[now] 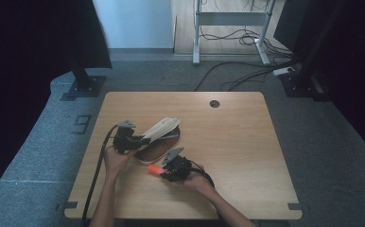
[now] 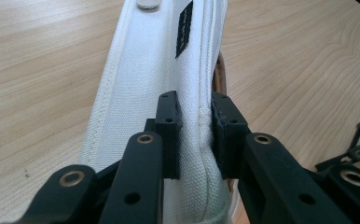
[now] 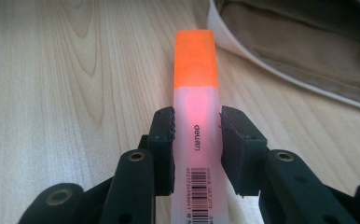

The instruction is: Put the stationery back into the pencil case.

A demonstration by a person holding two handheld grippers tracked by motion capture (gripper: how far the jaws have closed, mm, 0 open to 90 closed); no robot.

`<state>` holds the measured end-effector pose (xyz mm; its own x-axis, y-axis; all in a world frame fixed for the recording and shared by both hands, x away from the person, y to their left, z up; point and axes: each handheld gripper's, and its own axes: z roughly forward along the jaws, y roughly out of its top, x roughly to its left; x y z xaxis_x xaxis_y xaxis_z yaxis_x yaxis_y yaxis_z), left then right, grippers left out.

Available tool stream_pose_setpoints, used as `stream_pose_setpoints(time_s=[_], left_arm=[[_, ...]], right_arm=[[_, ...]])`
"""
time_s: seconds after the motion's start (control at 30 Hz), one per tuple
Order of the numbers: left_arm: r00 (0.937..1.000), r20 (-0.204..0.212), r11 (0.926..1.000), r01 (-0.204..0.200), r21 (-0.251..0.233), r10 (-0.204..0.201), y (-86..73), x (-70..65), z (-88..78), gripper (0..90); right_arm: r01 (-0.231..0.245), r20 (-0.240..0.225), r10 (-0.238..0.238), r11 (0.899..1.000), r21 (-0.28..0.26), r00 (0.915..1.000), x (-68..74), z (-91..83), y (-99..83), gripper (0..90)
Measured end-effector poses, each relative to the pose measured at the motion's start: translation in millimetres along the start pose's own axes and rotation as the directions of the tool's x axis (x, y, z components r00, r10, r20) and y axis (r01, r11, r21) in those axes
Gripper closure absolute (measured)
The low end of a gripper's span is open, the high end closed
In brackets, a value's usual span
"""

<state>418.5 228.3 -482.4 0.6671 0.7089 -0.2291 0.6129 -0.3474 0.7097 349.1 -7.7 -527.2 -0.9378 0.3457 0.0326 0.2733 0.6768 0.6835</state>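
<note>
Wooden table (image 1: 247,142), left tool (image 1: 140,140) level, clamped on white pouch (image 1: 160,128); right tool (image 1: 163,172) pinching orange highlighter (image 1: 155,170).

- The high view is dim at its sides: both flanks sink into near-black, while the table (image 1: 228,142) sits evenly lit, brightest toward the pale floor behind it.
- Shadows on the wood are soft and short (no hard edges anywhere).
- The left gripper view is bright, the white pouch (image 2: 145,93) close to washed out yet its weave is crisp; the near jaw arms go soft.
- The right gripper view is sharp mid-frame; the orange highlighter (image 3: 195,84) glows, its cap slightly blown; the far corners blur.
</note>
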Motion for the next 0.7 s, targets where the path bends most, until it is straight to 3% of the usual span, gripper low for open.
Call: stream_pose_setpoints(time_s=[0.27, 0.7], left_arm=[[1.0000, 0.003, 1.0000, 0.001, -0.001, -0.001, 0.2, -0.1, -0.7, 75.4], [0.9993, 0.035, 0.9999, 0.013, -0.008, -0.012, 0.1, 0.3, -0.3, 75.4]], right_arm=[[-0.014, 0.034, 0.014, 1.000, -0.009, 0.9993, -13.9, -13.0, 2.4, 65.0], [-0.044, 0.064, 0.045, 0.999, -0.014, 0.9970, -45.0, -18.5, 13.2, 65.0]])
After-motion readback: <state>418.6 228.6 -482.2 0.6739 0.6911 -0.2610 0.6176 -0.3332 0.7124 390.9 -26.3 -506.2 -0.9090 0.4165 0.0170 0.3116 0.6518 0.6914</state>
